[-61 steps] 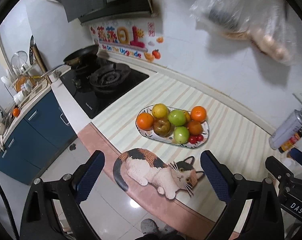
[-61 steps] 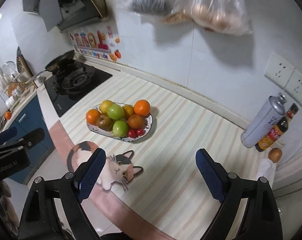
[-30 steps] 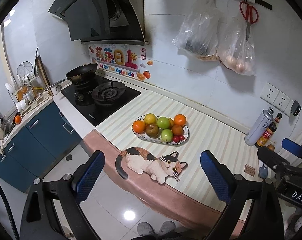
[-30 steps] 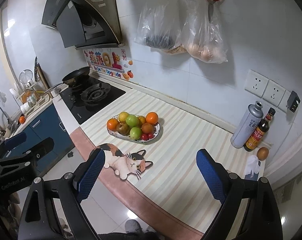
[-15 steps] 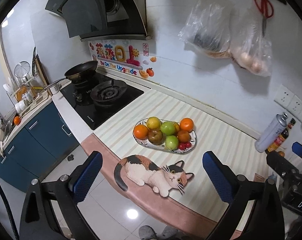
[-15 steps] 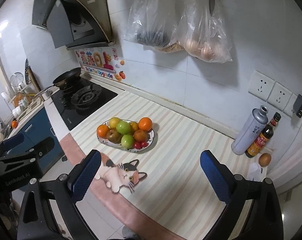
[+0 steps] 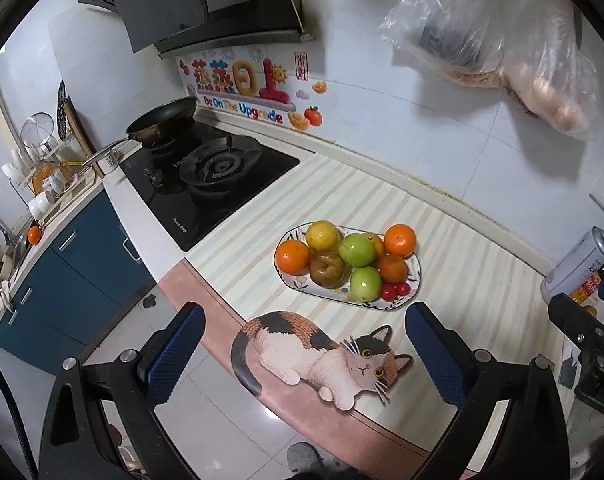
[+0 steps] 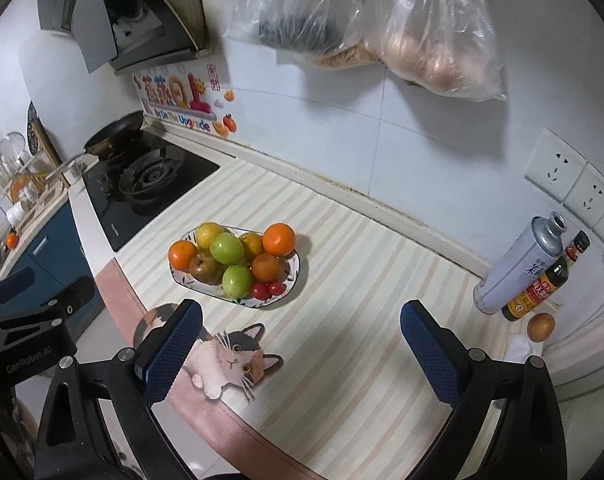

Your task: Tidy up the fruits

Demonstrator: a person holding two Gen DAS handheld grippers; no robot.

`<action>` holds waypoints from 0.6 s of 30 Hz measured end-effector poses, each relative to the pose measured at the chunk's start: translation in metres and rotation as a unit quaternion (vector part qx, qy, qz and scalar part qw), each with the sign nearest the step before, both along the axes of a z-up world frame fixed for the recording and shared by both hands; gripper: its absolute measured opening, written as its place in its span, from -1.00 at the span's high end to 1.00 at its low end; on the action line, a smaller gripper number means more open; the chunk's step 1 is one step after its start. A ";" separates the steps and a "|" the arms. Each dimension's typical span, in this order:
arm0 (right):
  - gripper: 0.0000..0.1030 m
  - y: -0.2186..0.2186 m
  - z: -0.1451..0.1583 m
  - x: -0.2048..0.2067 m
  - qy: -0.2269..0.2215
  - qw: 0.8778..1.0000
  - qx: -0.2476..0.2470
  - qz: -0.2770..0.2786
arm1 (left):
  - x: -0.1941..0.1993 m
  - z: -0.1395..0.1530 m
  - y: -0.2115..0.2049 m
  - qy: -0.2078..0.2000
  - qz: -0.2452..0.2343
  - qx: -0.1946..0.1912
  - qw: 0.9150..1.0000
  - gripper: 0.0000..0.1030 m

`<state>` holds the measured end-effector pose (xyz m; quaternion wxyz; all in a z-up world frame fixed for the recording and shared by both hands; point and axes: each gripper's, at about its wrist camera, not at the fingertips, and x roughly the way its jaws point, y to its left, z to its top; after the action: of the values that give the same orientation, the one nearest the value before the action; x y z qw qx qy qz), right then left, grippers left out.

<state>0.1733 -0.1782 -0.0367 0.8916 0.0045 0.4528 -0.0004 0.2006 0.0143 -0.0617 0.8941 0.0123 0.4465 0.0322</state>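
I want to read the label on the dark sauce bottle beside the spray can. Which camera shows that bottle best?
The right wrist view: the sauce bottle stands whole, cap to base, with its red and yellow label facing the camera. In the left wrist view only a sliver shows at the frame edge, behind the spray can.

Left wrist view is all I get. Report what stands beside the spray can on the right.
Observer: A dark sauce bottle with a red label stands just right of the spray can.
Operator: Say whether anything round lies off the plate.
Observer: One small brown round item lies on the striped counter by that bottle; I cannot tell what it is.
Operator: Give me the right gripper's state.
Observer: The right gripper is open and empty, hovering above the counter, to the right of the fruit plate.
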 end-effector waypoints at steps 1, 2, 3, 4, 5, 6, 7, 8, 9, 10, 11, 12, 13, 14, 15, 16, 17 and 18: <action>-0.97 0.001 -0.003 0.003 0.004 1.000 -0.001 0.001 | 0.002 -0.002 0.000 0.002 -0.001 -0.001 1.000 -0.99; -0.97 0.003 -0.006 0.005 0.008 1.000 -0.002 0.002 | 0.005 -0.004 0.001 0.005 0.001 -0.002 1.000 -0.99; -0.97 0.003 -0.007 0.006 0.010 1.000 -0.003 0.002 | 0.007 -0.005 0.001 0.006 0.000 -0.003 1.000 -0.99; -0.97 0.004 -0.009 0.008 0.012 1.000 -0.003 0.003 | 0.009 -0.006 0.001 0.007 0.000 -0.003 1.000 -0.99; -0.97 0.004 -0.010 0.008 0.013 1.000 -0.004 0.002 | 0.011 -0.007 0.000 0.007 -0.001 -0.003 1.000 -0.99; -0.97 0.005 -0.011 0.008 0.015 1.000 -0.005 0.002 | 0.012 -0.007 0.000 0.008 -0.001 -0.003 1.000 -0.99; -0.97 0.006 -0.011 0.009 0.017 1.000 -0.005 0.002 | 0.014 -0.008 0.000 0.011 -0.002 -0.005 1.000 -0.99; -0.97 0.006 -0.012 0.010 0.018 1.000 -0.004 0.001 | 0.015 -0.008 0.000 0.012 -0.003 -0.006 1.000 -0.99; -0.97 0.006 -0.012 0.010 0.019 1.000 -0.004 0.002 | 0.016 -0.008 0.001 0.012 -0.003 -0.005 1.000 -0.99; -0.97 0.007 -0.012 0.011 0.020 1.000 -0.003 0.002 | 0.017 -0.008 0.001 0.013 -0.004 -0.005 1.000 -0.99; -0.97 0.007 -0.012 0.011 0.021 1.000 -0.002 0.003 | 0.017 -0.008 0.000 0.014 -0.005 -0.007 1.000 -0.99; -0.97 0.008 -0.013 0.011 0.022 1.000 -0.002 0.002 | 0.017 -0.008 0.001 0.014 -0.005 -0.007 1.000 -0.99; -0.97 0.009 -0.013 0.012 0.023 1.000 -0.004 0.003 | 0.017 -0.008 0.001 0.013 -0.006 -0.006 1.000 -0.99; -0.97 0.010 -0.013 0.012 0.024 1.000 -0.004 0.004 | 0.018 -0.008 0.001 0.014 -0.007 -0.005 1.000 -0.99; -0.97 0.010 -0.013 0.012 0.024 1.000 -0.004 0.004 | 0.018 -0.009 0.000 0.015 -0.005 -0.006 1.000 -0.99; -0.97 0.011 -0.014 0.013 0.025 1.000 -0.004 0.005 | 0.018 -0.008 0.001 0.015 -0.005 -0.007 1.000 -0.99; -0.97 0.011 -0.014 0.013 0.025 1.000 -0.004 0.005 | 0.019 -0.008 0.001 0.015 -0.006 -0.007 1.000 -0.99; -0.97 0.012 -0.013 0.012 0.025 1.000 -0.004 0.005 | 0.019 -0.009 0.001 0.014 -0.006 -0.005 1.000 -0.99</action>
<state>0.1851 -0.1666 -0.0494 0.8799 -0.0014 0.4752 0.0020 0.2199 0.0153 -0.0703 0.8878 0.0109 0.4594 0.0241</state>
